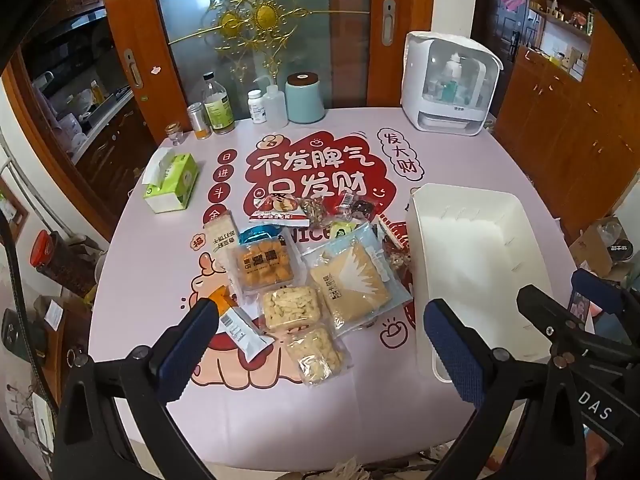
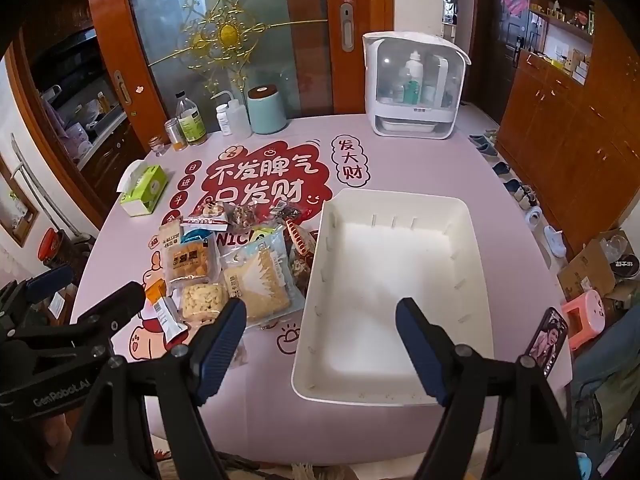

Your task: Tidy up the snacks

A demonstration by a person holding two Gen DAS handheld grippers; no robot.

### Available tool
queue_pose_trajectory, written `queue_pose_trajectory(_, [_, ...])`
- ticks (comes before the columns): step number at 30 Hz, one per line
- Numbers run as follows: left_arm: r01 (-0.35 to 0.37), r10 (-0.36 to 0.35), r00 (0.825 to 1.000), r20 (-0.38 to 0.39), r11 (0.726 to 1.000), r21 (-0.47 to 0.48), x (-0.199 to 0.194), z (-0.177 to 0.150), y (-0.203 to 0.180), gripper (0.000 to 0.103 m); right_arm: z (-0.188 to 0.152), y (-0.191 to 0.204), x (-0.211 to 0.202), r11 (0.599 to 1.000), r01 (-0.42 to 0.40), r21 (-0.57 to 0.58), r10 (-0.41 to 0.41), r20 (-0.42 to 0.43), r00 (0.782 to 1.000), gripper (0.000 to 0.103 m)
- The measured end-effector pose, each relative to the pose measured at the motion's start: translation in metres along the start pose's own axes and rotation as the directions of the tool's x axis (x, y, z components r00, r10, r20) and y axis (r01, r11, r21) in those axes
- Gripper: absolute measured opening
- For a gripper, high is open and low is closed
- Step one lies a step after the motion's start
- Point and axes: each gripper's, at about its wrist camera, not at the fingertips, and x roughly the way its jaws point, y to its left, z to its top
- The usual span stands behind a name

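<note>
Snack packets [image 1: 304,280] heaped on surface [image 1: 160,240], left of empty white bin [image 2: 392,280]. Left tongs [image 1: 320,344], right tongs [image 2: 320,340] both spread wide, empty. Best start: pinch nearest packet by edge, lift clear, lower into bin.

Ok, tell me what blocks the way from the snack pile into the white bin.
Nothing visible does. The empty white plastic bin sits open-topped right beside the pile of wrapped snacks on the pink table; only its own near wall must be cleared.
</note>
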Motion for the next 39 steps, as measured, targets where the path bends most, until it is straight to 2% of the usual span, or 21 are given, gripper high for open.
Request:
queue_pose_trajectory(7, [0.020,-0.020,1.000,0.017,1.000,0.007,-0.005,-0.002,0.000,0.102,0.000,0.001,-0.002,1.000,0.011,-0.002,-0.011,0.000,1.000,0.078])
queue_pose_trajectory(15, [0.033,-0.033,0.999,-0.005,0.999,-0.007,-0.003,-0.005,0.001,0.102,-0.003,0.003,-0.006,1.000,0.018,-0.004,-0.018,0.013,1.000,0.078])
queue_pose_trajectory(39, [0.010,-0.010,1.000,-0.003,1.000,-0.007,-0.016,-0.022,-0.006,0.102,-0.012,-0.008,-0.021,1.000,-0.012,0.000,0.012,0.028,1.000,0.078])
